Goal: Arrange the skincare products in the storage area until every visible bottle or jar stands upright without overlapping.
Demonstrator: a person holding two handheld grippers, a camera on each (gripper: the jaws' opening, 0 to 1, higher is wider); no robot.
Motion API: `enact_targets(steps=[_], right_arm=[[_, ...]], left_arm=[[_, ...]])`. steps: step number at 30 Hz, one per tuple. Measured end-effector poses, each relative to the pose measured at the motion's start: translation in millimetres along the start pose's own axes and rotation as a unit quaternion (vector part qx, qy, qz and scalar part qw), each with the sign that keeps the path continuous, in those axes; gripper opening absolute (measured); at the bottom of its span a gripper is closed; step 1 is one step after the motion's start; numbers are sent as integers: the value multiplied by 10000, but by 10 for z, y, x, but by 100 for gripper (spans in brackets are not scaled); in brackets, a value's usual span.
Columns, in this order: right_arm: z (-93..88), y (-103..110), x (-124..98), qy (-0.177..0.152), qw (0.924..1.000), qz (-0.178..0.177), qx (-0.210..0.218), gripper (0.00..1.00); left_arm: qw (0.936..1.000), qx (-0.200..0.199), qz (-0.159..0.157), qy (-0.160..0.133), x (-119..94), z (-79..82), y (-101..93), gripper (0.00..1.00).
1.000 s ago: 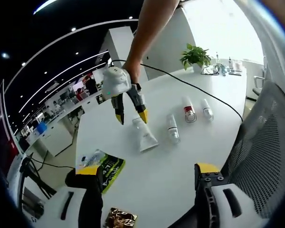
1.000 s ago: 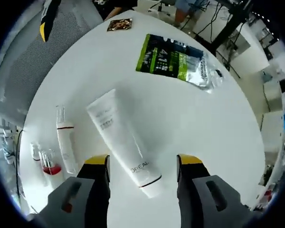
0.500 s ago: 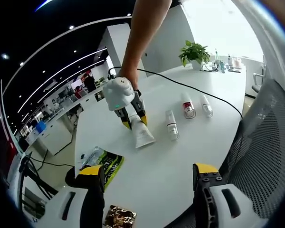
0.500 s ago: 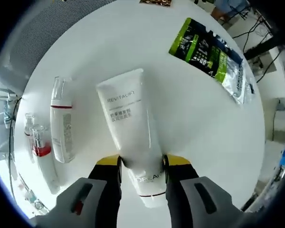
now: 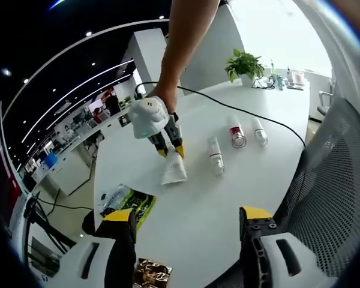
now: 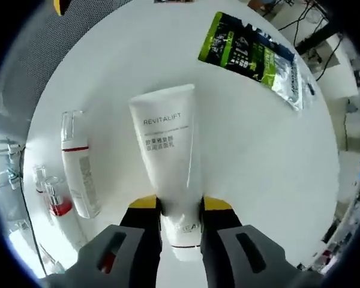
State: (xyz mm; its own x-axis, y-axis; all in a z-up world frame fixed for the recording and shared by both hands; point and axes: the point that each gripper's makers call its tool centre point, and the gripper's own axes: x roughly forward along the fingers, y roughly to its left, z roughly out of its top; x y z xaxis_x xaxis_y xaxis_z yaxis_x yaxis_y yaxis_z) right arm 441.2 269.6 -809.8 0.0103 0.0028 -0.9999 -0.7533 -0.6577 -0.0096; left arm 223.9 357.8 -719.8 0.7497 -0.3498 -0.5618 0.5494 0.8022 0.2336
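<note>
In the right gripper view, two small clear bottles with red bands [image 6: 53,201] lie at the far left of the glossy white round table [image 6: 270,150]. Just beside them lies a slim white pump bottle [image 6: 79,174] with a clear cap and a thin red ring. At the middle, the right gripper [image 6: 179,202] has its yellow-tipped jaws pressed against both sides of a white tube [image 6: 168,150], near its cap end. The tube is smooth and matte, flat and wide at its crimped end, printed REVITALIFT in grey. At upper right a crinkled green and silver foil sachet [image 6: 252,57] lies flat, well apart from the tube.

In the left gripper view, the left gripper [image 5: 186,215] holds nothing, its jaws spread wide above the table
</note>
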Motion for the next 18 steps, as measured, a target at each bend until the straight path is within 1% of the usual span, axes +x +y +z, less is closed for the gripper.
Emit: enact_targets(steps=[2, 4, 5, 6, 7, 8, 9, 11, 12, 13, 14, 15, 16, 17, 18], right_arm=[[16, -18, -27, -196, 9991, -103, 364, 17], [41, -31, -89, -414, 9958, -282, 772, 15], [87, -63, -157, -660, 9905, -499, 1101, 14], [122, -84, -214, -851, 9851, -647, 1344, 14], [180, -110, -327, -1190, 9716, -881, 1848, 14], [226, -111, -403, -1451, 9608, -988, 2144, 14], [274, -101, -512, -1760, 9456, -1145, 2483, 14], [327, -35, -643, -2046, 9256, -1322, 2896, 14], [397, 56, -738, -2273, 9128, -1391, 3095, 14], [451, 105, -797, -2408, 9057, -1467, 3166, 14], [518, 216, -869, -2508, 8981, -1510, 3282, 14], [563, 282, -921, -2574, 8933, -1600, 3318, 14], [631, 376, -989, -2694, 8828, -1660, 3471, 14], [699, 449, -1036, -2826, 8725, -1644, 3630, 14], [765, 509, -1084, -2967, 8639, -1668, 3713, 15]], left_arm=[[10000, -23, -11, 27, 2, -10, -2, 72], [10000, -35, 0, 44, 1, -12, 6, 71], [10000, -44, 4, 55, 1, -15, 9, 71], [10000, -43, 8, 56, 1, -15, 9, 71], [10000, -41, 14, 48, -1, -12, 11, 71], [10000, -45, 19, 34, -3, -5, 13, 71], [10000, -67, 26, 10, -6, 6, 18, 71], [9999, -103, 34, -11, -10, 17, 24, 71], [9999, -137, 35, -46, -14, 34, 28, 71], [9998, -174, 38, -76, -19, 45, 30, 71], [9997, -186, 58, -128, -28, 65, 39, 71], [9997, -186, 72, -166, -32, 81, 46, 72], [9995, -210, 80, -226, -37, 108, 54, 72], [9992, -253, 94, -285, -44, 131, 65, 73], [9986, -348, 86, -387, -54, 174, 73, 74]])
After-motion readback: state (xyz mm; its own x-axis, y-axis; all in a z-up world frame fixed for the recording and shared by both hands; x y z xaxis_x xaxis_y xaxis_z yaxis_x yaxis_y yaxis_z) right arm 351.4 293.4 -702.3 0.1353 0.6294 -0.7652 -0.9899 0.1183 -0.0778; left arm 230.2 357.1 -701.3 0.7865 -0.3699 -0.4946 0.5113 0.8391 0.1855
